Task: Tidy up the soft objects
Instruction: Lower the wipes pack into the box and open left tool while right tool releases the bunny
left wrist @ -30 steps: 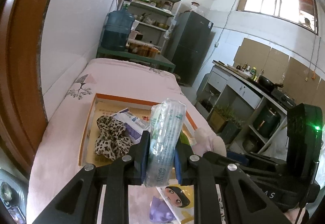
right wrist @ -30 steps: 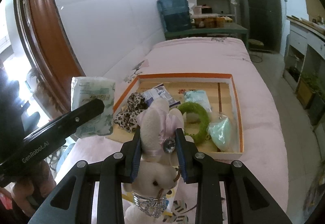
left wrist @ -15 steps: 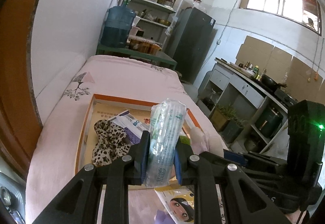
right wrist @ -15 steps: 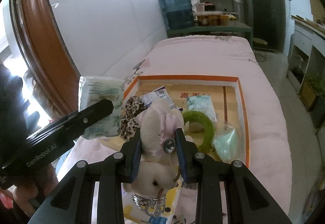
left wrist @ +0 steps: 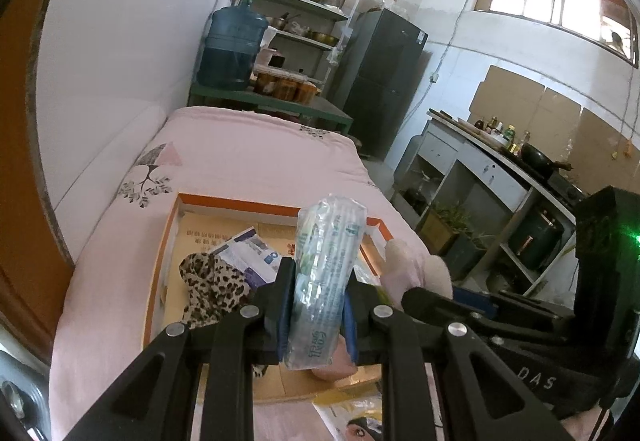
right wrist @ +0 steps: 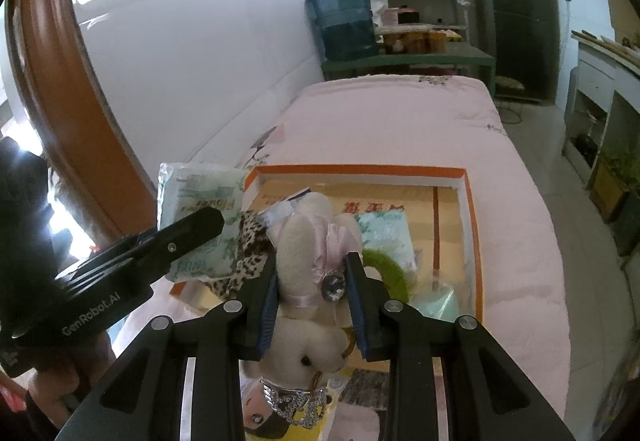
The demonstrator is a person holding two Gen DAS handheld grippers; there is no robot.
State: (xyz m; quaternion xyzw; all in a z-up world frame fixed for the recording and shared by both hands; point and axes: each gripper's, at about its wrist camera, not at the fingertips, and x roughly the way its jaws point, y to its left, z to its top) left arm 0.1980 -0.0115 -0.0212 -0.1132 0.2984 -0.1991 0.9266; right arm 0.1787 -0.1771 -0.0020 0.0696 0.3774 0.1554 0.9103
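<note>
My left gripper [left wrist: 318, 311] is shut on a clear-wrapped tissue pack [left wrist: 326, 261], held upright above the near edge of the orange-rimmed cardboard tray [left wrist: 240, 199]; the pack also shows in the right wrist view [right wrist: 200, 217]. My right gripper [right wrist: 312, 301] is shut on a cream plush rabbit [right wrist: 310, 325] with pink ears, held over the tray's near edge [right wrist: 474, 241]. In the tray lie a leopard-print cloth [left wrist: 210, 287], a blue-white packet [left wrist: 250, 255], a green fuzzy ring [right wrist: 386, 269] and two pale green packs [right wrist: 386, 233].
The tray rests on a pink quilted bed [left wrist: 240, 157] against a white wall. A picture book [left wrist: 360, 425] lies at the bed's near end. A green table with a water jug [left wrist: 232, 49], shelves, a fridge and kitchen counters stand beyond.
Both grippers have moved forward toward the tray with their objects still held. The tray now sits closer under both grippers.
</note>
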